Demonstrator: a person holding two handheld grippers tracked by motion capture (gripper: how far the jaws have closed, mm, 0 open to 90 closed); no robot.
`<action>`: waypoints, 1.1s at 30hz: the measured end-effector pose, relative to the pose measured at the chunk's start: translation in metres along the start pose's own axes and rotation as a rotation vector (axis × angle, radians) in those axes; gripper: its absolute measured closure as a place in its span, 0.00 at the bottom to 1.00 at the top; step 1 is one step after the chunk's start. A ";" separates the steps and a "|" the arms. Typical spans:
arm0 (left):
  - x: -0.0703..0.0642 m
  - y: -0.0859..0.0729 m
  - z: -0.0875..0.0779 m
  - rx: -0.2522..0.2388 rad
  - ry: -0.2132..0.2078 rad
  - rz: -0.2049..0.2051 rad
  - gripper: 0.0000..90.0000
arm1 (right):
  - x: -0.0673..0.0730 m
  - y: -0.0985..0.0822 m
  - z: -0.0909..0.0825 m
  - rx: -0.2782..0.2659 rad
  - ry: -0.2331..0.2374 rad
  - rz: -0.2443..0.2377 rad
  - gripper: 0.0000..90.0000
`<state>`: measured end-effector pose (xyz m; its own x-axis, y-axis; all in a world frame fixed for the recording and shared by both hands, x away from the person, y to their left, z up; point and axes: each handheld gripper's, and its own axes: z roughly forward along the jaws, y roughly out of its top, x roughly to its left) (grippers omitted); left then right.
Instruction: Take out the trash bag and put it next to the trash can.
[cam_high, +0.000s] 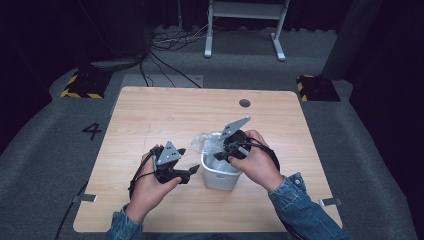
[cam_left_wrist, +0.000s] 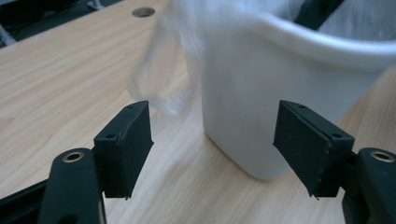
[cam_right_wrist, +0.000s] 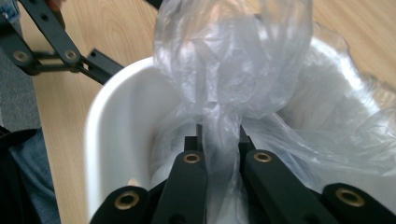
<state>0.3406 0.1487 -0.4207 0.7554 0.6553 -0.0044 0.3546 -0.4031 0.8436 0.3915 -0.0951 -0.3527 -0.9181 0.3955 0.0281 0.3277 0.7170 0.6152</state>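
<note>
Clear plastic bag (cam_right_wrist: 224, 70) is pinched between my right gripper (cam_right_wrist: 218, 140) fingers inside the white bin (cam_high: 220, 177) — left gripper (cam_left_wrist: 215, 140) fingers gape empty beside it on the desk (cam_high: 150, 115).

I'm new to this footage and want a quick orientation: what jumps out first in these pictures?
A small white bin stands near the middle of the wooden table, with a clear plastic bag bunched up out of it. The right gripper, reaching in from above, is shut on a gathered strip of that bag. The left gripper sits open beside the bin's outer wall, holding nothing.
</note>
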 end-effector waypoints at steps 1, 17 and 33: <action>0.001 -0.002 -0.001 0.000 0.001 -0.005 0.30 | 0.000 0.001 -0.002 -0.006 -0.002 -0.005 0.99; 0.006 -0.020 -0.012 0.029 0.032 -0.074 0.31 | 0.005 0.014 -0.038 -0.101 -0.039 -0.059 0.99; 0.020 -0.042 -0.024 0.085 0.098 -0.100 0.31 | 0.011 0.033 -0.082 -0.196 -0.099 -0.118 0.99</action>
<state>0.3275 0.1934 -0.4433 0.6581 0.7523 -0.0300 0.4735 -0.3826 0.7933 0.3744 -0.1137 -0.2676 -0.9181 0.3764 -0.1243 0.1607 0.6401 0.7513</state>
